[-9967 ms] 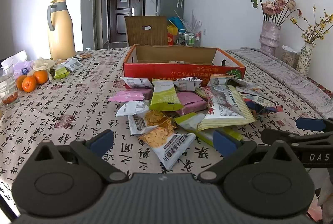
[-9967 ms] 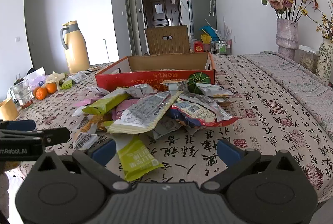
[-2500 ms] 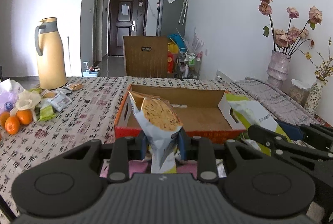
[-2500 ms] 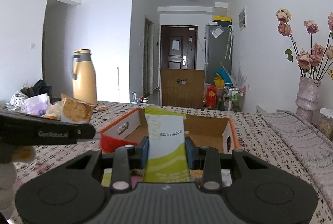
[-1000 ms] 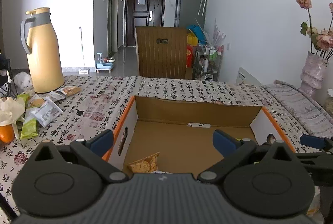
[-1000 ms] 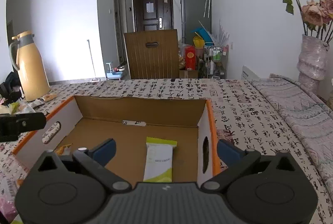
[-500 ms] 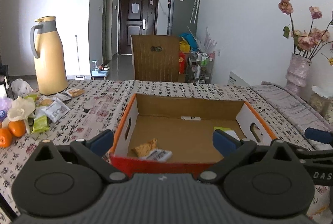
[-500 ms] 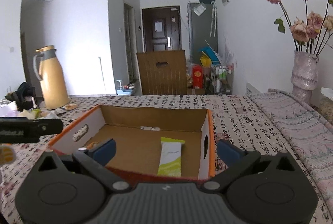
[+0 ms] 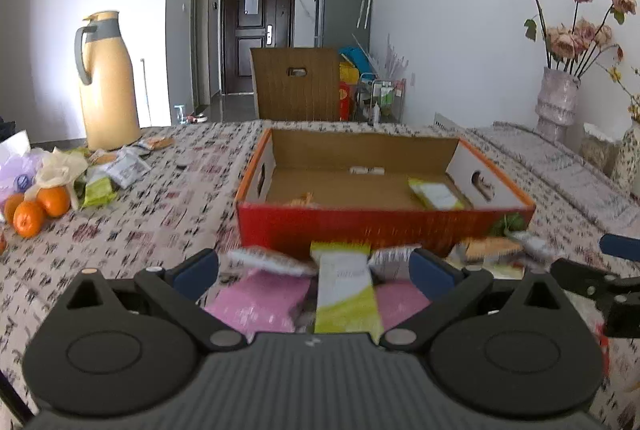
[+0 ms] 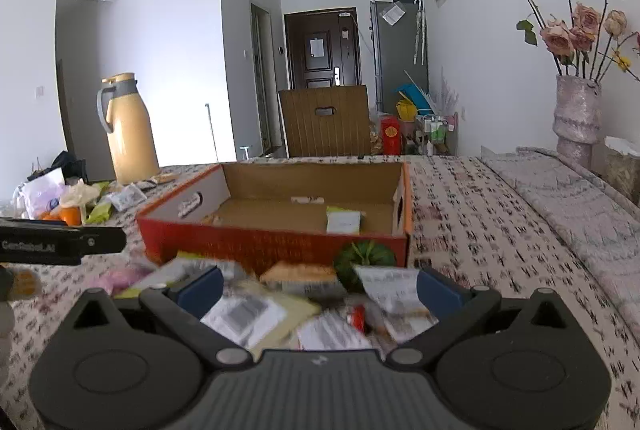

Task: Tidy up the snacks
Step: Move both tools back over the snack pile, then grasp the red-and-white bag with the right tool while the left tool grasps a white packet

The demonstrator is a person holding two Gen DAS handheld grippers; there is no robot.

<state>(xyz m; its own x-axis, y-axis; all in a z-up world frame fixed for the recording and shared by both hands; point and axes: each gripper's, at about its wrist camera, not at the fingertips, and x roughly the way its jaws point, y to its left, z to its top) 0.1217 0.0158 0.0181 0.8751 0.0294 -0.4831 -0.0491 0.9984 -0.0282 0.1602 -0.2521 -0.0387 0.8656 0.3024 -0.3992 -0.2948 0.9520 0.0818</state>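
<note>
While both cams look down the table w/ a calligraphy-print tablecloth, far left has a cluster of round oranges beside crumpled plastic bags, and a tall tan thermos jug w/ grey handle stands behind them. Left gripper hangs low over the loose snack pile, blue-tipped fingers spread wide apart, nothing between them. Under it: flat pink packets and a white-and-lime-green wrapper, blurry, lying just in front of the shallow red cardboard box w/ orange rim and plain brown inside. Inside the box, a small orange-ish snack bag sits near the front-left, mostly hidden by the front wall; a lime-green-and-white packet lies toward the right end. Right gripper is also over the pile, fingers wide apart and empty; below it silver/white foil packets, motion-blurred. Box front shows a green pumpkin print. Far right: pale pink textured vase w/ dried roses.
</note>
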